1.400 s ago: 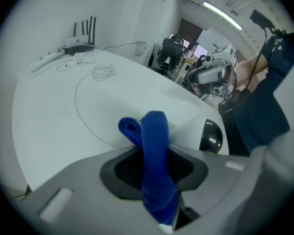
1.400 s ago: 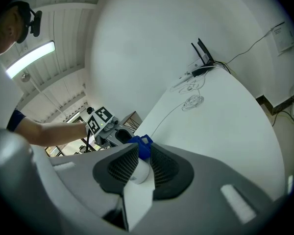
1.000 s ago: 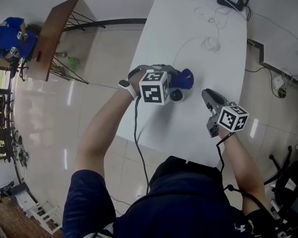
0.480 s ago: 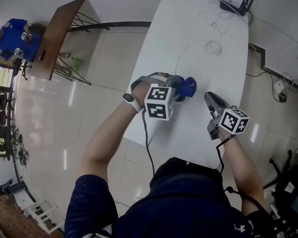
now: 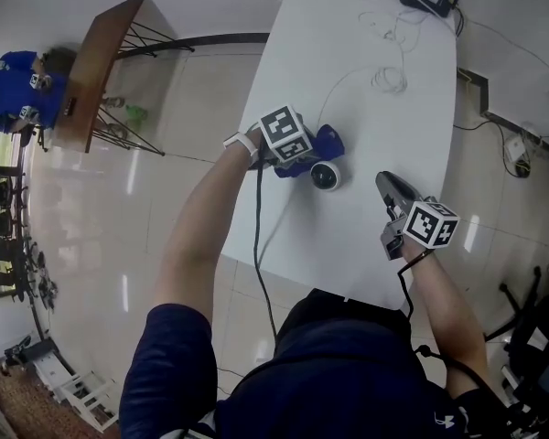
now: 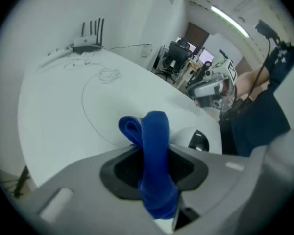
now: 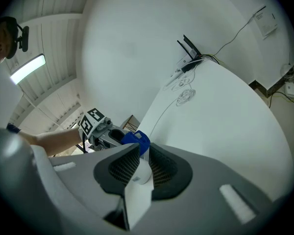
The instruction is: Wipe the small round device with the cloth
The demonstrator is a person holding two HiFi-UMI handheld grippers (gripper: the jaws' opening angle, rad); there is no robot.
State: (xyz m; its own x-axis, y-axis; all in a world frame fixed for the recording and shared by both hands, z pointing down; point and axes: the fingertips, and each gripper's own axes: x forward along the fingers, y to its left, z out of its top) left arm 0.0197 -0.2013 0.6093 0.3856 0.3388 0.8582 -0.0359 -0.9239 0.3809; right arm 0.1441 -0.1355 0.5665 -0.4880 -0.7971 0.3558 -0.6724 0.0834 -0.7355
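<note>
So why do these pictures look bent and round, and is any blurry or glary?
Left gripper view: fisheye circle with dark corners, the blue cloth up close soft, the table edge curved. Right gripper view: same round bulge, a ceiling light strip glowing bright. Head view: sharper, wide-angle bend at the edges, light streaks glaring on the shiny floor.

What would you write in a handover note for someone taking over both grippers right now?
Left gripper: jaws shut on the folded blue cloth, which sits at the edge of the small round white device on the white table.
Right gripper: jaws narrowly apart, apparently empty, clear of the device.
Done: cloth brought to device.
Left: wipe the device; progress cannot be told.
</note>
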